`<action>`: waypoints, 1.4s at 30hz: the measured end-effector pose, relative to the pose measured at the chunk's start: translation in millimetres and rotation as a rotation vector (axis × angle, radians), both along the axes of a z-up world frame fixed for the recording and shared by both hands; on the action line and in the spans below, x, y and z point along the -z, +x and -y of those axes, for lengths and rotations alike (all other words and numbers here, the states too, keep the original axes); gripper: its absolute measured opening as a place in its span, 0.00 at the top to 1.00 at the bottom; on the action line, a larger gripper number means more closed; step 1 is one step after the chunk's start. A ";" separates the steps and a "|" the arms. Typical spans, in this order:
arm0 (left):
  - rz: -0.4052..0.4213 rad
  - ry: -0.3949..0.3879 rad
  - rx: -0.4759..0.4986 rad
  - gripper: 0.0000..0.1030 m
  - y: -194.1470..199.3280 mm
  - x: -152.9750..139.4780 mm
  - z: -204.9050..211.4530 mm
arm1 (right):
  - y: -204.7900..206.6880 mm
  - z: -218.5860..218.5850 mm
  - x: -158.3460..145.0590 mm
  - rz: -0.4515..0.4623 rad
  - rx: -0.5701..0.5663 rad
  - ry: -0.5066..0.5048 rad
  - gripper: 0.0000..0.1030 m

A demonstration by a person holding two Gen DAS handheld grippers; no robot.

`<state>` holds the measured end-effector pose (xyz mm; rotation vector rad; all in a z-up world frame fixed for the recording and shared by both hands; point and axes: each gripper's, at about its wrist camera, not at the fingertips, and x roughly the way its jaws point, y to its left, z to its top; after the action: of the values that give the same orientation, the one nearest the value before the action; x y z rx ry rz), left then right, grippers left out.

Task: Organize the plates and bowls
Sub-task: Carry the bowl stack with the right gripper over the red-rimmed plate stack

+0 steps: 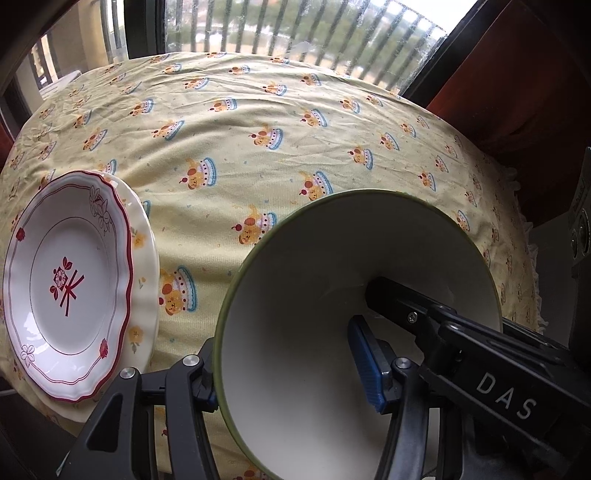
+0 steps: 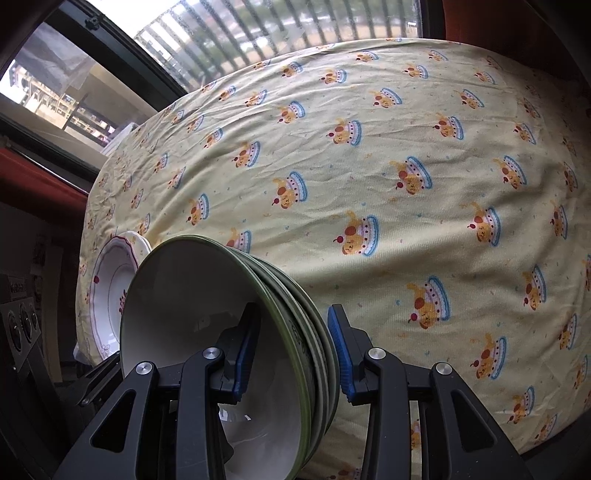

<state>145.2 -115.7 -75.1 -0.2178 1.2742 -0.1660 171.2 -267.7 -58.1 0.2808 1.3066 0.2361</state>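
Observation:
A stack of several green-rimmed bowls with white insides (image 2: 207,332) sits near the table's front edge; it also fills the left wrist view (image 1: 332,295). My left gripper (image 1: 291,369) straddles the bowl rim, one blue pad inside and one outside, and looks closed on it. My right gripper (image 2: 291,354) straddles the opposite rim, one blue pad inside the top bowl and one outside the stack, with a gap beside the outer pad. A red-trimmed white plate (image 1: 70,284) lies on a cream flowered plate (image 1: 142,258) to the left; the plates also show in the right wrist view (image 2: 110,291).
The table is covered by a yellow cloth printed with cakes (image 1: 258,122). A barred window (image 1: 295,29) stands behind it. The right gripper's black body (image 1: 498,373) reaches into the bowl in the left wrist view.

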 end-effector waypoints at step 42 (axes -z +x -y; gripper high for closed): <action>0.049 -0.035 0.038 0.45 -7.0 -25.7 -212.3 | -15.4 -214.9 -37.6 0.080 0.065 -0.020 0.60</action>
<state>138.2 96.6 -49.4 -0.2186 1.2276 -0.2254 155.8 -52.8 -20.5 0.2942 1.2183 0.1775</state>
